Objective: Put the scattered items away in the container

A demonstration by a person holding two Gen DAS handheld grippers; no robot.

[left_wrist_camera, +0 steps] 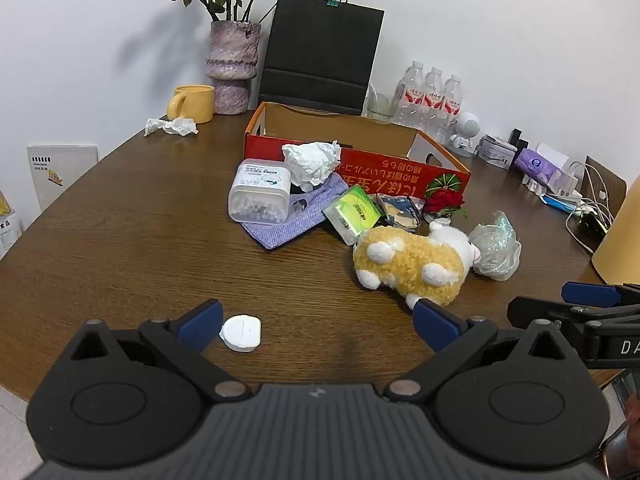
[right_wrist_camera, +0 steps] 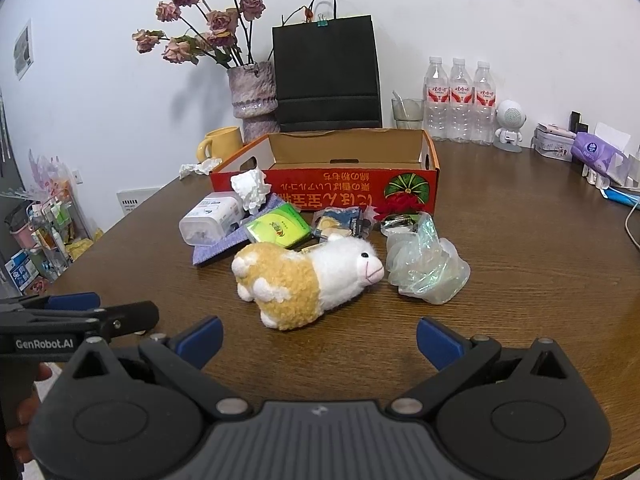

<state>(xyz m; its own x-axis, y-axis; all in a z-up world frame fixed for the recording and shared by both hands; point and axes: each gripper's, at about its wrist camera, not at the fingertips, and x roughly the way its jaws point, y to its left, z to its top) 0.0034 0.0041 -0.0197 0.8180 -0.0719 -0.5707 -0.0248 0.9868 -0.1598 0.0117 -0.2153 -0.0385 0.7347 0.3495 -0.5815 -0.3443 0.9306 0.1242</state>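
Note:
A red cardboard box (left_wrist_camera: 400, 174) (right_wrist_camera: 344, 190) stands open at the table's middle back. In front of it lie a plush sheep (left_wrist_camera: 416, 262) (right_wrist_camera: 308, 276), a cotton-swab box (left_wrist_camera: 260, 192) (right_wrist_camera: 210, 220) on a purple cloth (left_wrist_camera: 296, 216), a crumpled tissue (left_wrist_camera: 312, 162) (right_wrist_camera: 250, 188), a green packet (left_wrist_camera: 352, 212) (right_wrist_camera: 278, 228), a crinkled plastic bag (left_wrist_camera: 496, 246) (right_wrist_camera: 426, 264), a red rose (left_wrist_camera: 444, 202) (right_wrist_camera: 398, 204) and a small white cap (left_wrist_camera: 241, 333). My left gripper (left_wrist_camera: 318, 324) is open and empty, the cap by its left finger. My right gripper (right_wrist_camera: 320, 342) is open and empty, just short of the sheep.
A vase of dried flowers (left_wrist_camera: 232, 72), a yellow mug (left_wrist_camera: 192, 103), a black paper bag (left_wrist_camera: 320, 52), water bottles (right_wrist_camera: 460, 100), a glass (right_wrist_camera: 407, 114), a small robot figure (right_wrist_camera: 509, 124) and tissue packs (right_wrist_camera: 598, 156) line the back. Another crumpled tissue (left_wrist_camera: 170, 126) lies back left. Cables (left_wrist_camera: 588, 208) lie far right.

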